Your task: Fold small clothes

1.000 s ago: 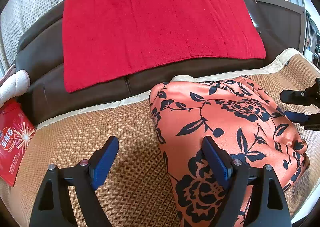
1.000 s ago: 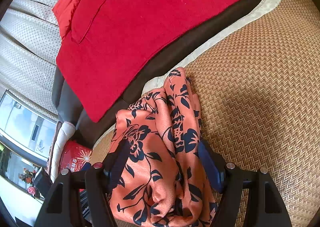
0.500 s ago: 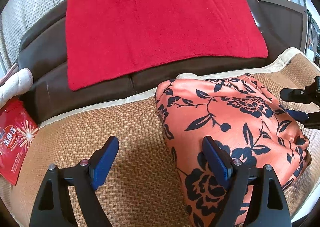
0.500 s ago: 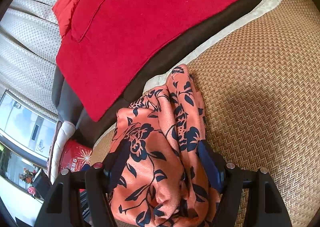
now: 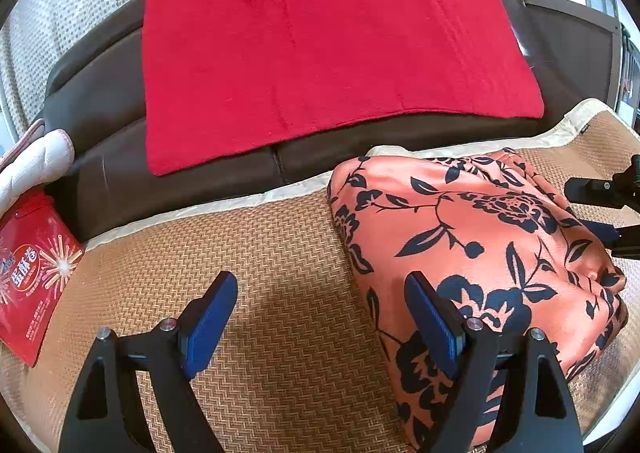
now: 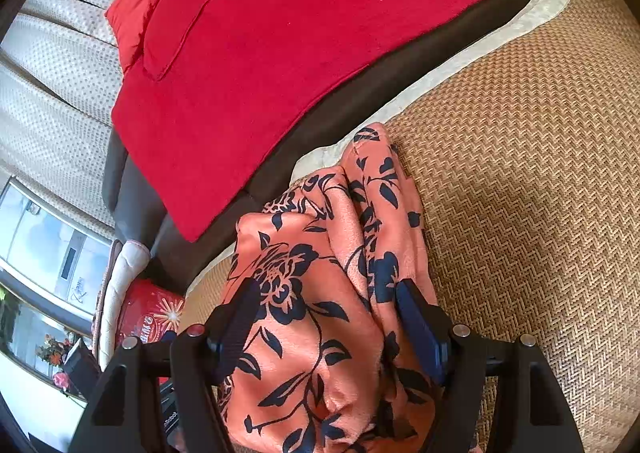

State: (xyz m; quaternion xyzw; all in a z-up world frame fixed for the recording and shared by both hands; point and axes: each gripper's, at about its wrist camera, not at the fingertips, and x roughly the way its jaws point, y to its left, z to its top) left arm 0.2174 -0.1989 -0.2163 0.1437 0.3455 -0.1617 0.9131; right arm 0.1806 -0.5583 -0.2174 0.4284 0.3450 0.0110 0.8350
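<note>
Both sets of jaws stand spread: the left gripper [image 5: 320, 317] is empty over the bare woven mat [image 5: 280, 293], its right finger just at the left edge of the orange floral garment [image 5: 472, 237], while the right gripper [image 6: 326, 317] straddles the garment's bunched right end, cloth lying between its blue pads; whether they press on it cannot be told from the wrist view, though the gap looks too wide for a real pinch. The garment lies on the mat as a thick, roughly folded bundle, just in front of the dark sofa back [image 5: 100, 173] draped with a red towel [image 5: 320, 53]. The fold seems well along, with the bundle being squared or released. Next, the left gripper would need to slide in to take the near left edge so both ends can be flattened or folded over.
</note>
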